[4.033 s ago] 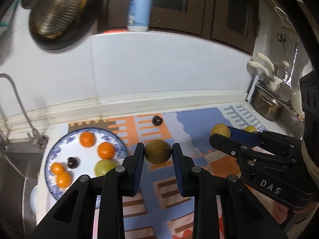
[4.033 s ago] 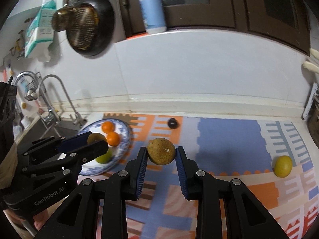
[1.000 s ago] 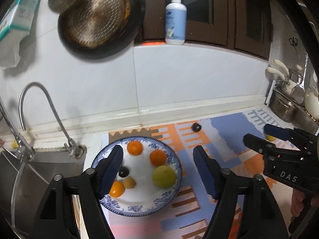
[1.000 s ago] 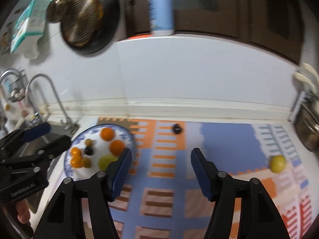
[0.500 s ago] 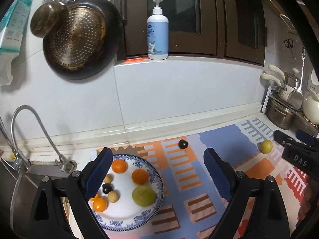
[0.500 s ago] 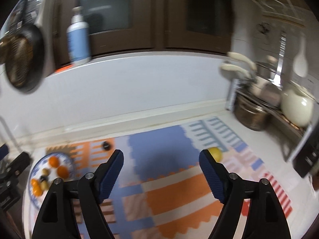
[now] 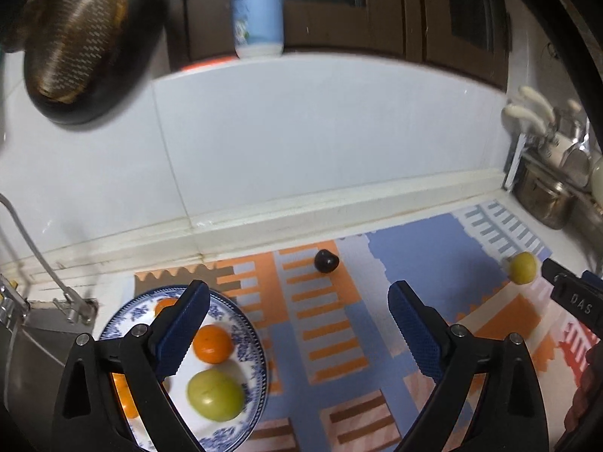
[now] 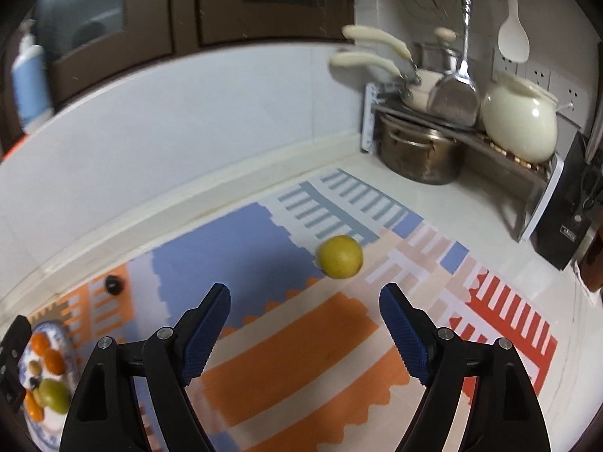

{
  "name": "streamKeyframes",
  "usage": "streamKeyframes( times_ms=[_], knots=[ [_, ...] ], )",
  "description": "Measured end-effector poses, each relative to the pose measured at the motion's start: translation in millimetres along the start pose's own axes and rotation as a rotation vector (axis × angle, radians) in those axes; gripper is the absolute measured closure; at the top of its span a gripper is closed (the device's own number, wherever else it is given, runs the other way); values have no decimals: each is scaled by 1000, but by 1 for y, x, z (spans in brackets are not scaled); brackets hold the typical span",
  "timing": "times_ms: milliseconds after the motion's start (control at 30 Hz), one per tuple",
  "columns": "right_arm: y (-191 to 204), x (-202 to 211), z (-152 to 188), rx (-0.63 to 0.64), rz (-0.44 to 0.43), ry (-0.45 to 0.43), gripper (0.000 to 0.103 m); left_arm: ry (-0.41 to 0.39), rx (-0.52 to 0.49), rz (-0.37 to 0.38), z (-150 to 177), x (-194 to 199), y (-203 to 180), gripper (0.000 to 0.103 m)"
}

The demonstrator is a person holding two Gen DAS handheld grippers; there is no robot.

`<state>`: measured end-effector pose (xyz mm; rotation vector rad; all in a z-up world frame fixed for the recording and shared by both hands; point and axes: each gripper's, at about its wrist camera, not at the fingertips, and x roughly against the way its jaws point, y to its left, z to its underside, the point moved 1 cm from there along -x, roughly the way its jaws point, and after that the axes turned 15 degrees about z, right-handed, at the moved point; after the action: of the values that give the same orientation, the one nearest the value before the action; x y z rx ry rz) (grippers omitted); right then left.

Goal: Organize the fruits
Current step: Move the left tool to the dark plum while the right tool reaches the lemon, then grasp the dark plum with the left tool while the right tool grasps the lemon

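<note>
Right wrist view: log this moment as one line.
right gripper: jaws just opening, empty | ahead: lemon on mat, untouched | dark fruit on mat | plate: holds fruit

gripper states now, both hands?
Left gripper: open, nothing between the jaws, which were just opening.
Right gripper: open, empty, jaws just opening too.

Ahead of my tongs I see a white tiled wall (image 7: 320,143) rising behind the counter, with dark wooden cabinets (image 7: 395,7) above it. To the right, a metal rack (image 8: 501,150) fills the corner. Left, a faucet (image 7: 34,252) curves over a steel sink (image 7: 34,346).
</note>
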<state>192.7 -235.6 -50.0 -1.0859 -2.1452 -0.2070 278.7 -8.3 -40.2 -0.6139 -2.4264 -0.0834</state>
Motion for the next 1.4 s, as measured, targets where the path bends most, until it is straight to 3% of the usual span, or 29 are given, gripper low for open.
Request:
streamKeyframes(
  times_ms=[400, 733, 1000, 1167, 1333, 1400],
  knots=[
    [14, -71, -3, -9, 127, 56, 21, 87, 9, 45, 3, -86, -4, 7],
    [20, -117, -12, -51, 190, 126, 21, 166, 60, -48, -4, -146, -1, 8],
    [29, -139, -17, -54, 229, 152, 21, 198, 73, -37, -6, -169, 0, 31],
    [33, -151, -18, -50, 224, 166, 22, 225, 100, -22, -4, -180, 4, 53],
    [37, -156, -18, -20, 258, 161, 33, 212, 118, -10, -5, -182, 6, 73],
    [37, -156, -18, -8, 277, 151, 43, 212, 104, -7, -6, -183, 5, 73]
  ],
)
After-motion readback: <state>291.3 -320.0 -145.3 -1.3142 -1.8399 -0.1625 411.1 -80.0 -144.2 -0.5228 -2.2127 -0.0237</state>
